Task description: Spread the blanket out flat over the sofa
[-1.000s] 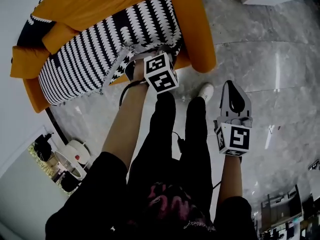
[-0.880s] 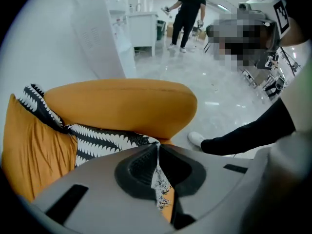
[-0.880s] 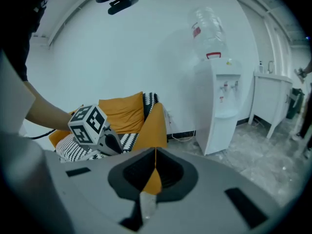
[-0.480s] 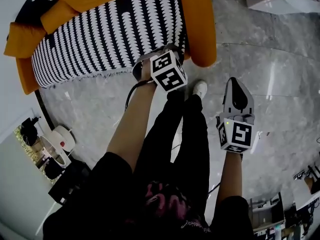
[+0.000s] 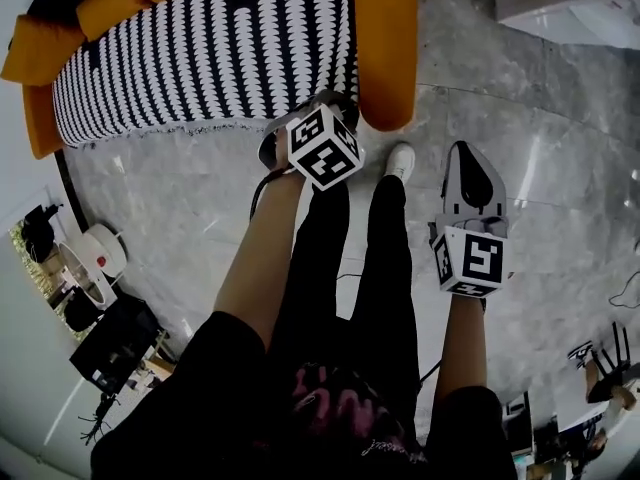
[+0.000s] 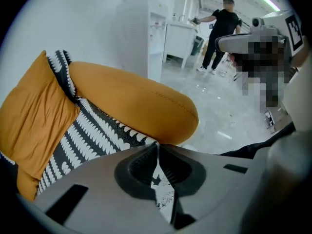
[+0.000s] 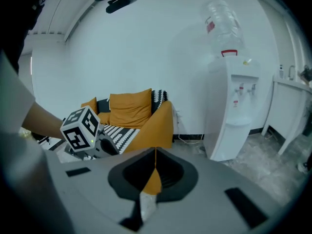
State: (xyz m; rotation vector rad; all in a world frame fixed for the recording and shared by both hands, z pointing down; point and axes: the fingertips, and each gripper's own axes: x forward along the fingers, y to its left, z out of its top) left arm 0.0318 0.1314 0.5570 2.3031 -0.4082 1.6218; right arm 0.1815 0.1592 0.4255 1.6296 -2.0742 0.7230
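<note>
Blanket (image 5: 200, 58) lies lengthwise along sofa (image 5: 388, 48), corner pinched by left claw (image 6: 157, 149) (right claw (image 7: 155, 154) closed).

Blanket (image 5: 200, 48) flatter across sofa (image 5: 385, 48) now

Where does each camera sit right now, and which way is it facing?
Head view: on the person's head, facing steeply down at blanket and sofa; arms, legs, left gripper, right gripper show.
Left gripper view: on that gripper, past fingers shut on the blanket, across the sofa arm.
Right gripper view: on that gripper, facing the sofa; shut fingers, left forearm show.
Shared: both gripper views show the water dispenser.
</note>
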